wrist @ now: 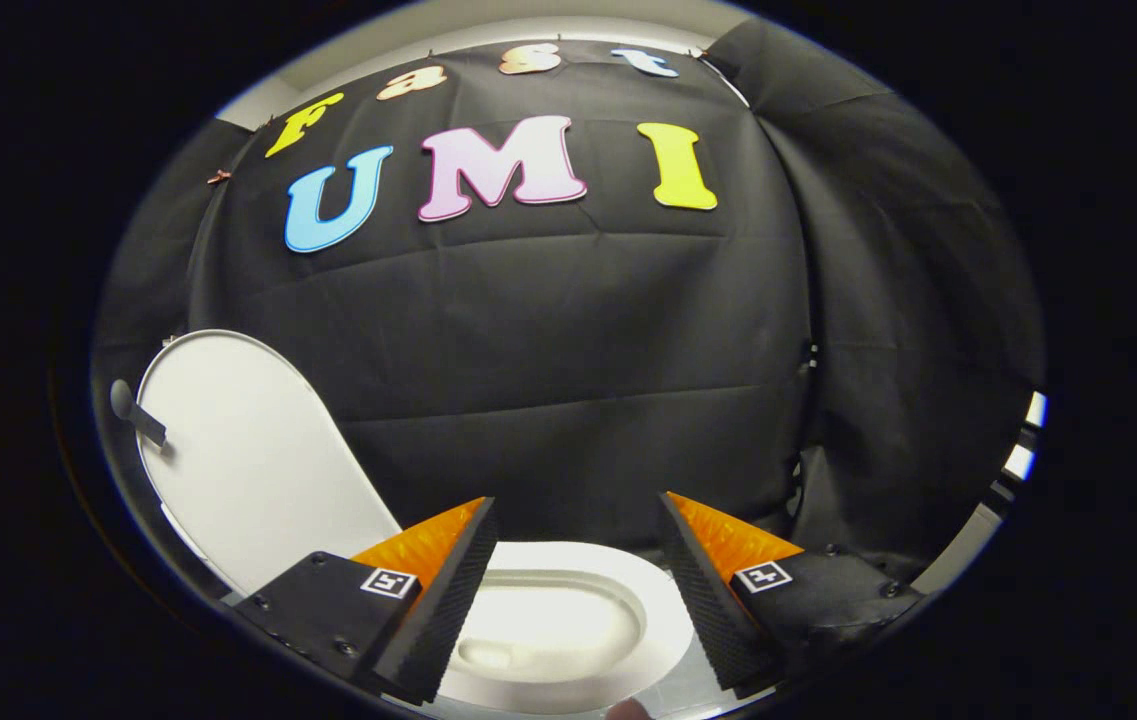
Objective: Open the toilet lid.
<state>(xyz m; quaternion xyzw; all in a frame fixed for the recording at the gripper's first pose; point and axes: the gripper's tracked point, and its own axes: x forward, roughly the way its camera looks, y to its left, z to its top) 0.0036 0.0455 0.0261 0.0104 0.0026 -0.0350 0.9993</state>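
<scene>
A white toilet lid [248,450] stands raised, leaning back and tilted to the left of the gripper [576,520], with its flat inner face showing. A small dark strip [150,425] sticks out from the lid's far left edge, with a small grey round piece at its outer end. Below and between the gripper's two fingers sits the open toilet [568,625], its white oval rim and pale bowl seen from above. The gripper's fingers are spread wide apart and hold nothing; the left finger [443,590] overlaps the bottom corner of the lid in this view, and whether it touches cannot be told. Each finger carries a small square black-and-white marker [390,582] near its base. Behind everything hangs the black cloth wall [578,380] of the booth, creased in folds.
</scene>
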